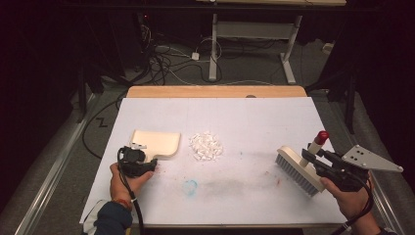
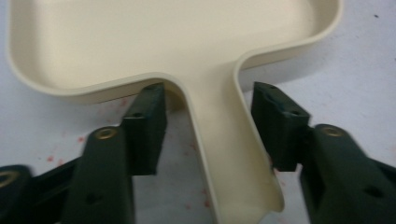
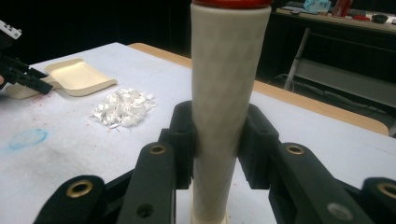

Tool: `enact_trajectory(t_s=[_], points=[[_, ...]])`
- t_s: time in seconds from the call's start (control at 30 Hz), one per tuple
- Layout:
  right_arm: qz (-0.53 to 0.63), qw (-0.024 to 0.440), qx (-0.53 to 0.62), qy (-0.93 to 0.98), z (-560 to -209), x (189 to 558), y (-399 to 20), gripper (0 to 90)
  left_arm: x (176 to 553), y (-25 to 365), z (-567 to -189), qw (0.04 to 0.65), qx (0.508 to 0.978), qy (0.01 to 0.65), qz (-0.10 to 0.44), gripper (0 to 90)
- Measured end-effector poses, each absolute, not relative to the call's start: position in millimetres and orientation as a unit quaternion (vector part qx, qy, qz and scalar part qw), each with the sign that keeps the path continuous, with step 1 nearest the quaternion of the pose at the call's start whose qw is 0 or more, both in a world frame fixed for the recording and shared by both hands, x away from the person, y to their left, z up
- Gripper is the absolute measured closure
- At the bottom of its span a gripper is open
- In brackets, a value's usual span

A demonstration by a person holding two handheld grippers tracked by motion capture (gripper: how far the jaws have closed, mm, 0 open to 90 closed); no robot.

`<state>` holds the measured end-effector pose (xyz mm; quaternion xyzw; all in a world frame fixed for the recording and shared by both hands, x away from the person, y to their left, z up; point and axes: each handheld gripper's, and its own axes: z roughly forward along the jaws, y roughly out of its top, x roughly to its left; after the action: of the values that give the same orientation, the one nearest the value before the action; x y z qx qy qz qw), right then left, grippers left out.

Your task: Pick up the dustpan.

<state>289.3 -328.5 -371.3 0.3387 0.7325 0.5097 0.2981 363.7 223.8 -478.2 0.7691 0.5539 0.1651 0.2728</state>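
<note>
A cream dustpan [image 1: 154, 142] [image 2: 163, 42] [image 3: 77, 74] lies flat on the white sheet at the left. Its handle [image 2: 224, 140] points toward me and sits between the jaws of my left gripper [image 1: 153, 164] [image 2: 210, 93]. The left pad stands a little off the handle and the right pad is at its edge, so there is no clamping. A pile of white paper scraps [image 1: 206, 146] [image 3: 123, 107] lies just right of the pan. At the right, my right gripper [image 1: 309, 155] [image 3: 219, 112] is shut on the cream, red-tipped handle [image 3: 229, 60] of a brush [image 1: 298, 171], whose bristles rest on the sheet.
A white sheet [image 1: 254, 117] covers the wooden table [image 1: 215, 91]. A blue smudge [image 1: 190, 186] [image 3: 28, 138] and faint red specks mark the sheet near the front. Beyond the table are a desk frame [image 1: 254, 34] and cables on the floor.
</note>
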Motion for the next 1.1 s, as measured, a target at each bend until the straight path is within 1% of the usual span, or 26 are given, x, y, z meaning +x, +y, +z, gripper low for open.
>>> enact_trajectory(t_s=[0.13, 0.4, 0.6, 0.63, 0.83, 1.1], points=[[0.508, 0.296, 0.34, 0.735, -373, 291, -328, 70.5, 371, 226, -477, 0.266, 0.78, 0.543, 0.162, 63.2], [0.506, 0.293, 0.338, 0.738, -374, 292, -327, 70.4, 383, 230, -473, 0.267, 0.789, 0.533, 0.15, 63.9], [0.505, 0.295, 0.339, 0.737, -375, 292, -327, 70.5, 378, 229, -462, 0.255, 0.801, 0.516, 0.165, 64.0], [0.506, 0.294, 0.339, 0.736, -375, 292, -328, 70.5, 373, 231, -455, 0.256, 0.806, 0.506, 0.172, 63.9], [0.512, 0.293, 0.337, 0.734, -373, 292, -329, 70.6, 357, 234, -440, 0.263, 0.821, 0.478, 0.167, 64.0], [0.51, 0.296, 0.342, 0.732, -373, 293, -332, 70.5, 332, 227, -437, 0.23, 0.857, 0.434, 0.153, 64.0]])
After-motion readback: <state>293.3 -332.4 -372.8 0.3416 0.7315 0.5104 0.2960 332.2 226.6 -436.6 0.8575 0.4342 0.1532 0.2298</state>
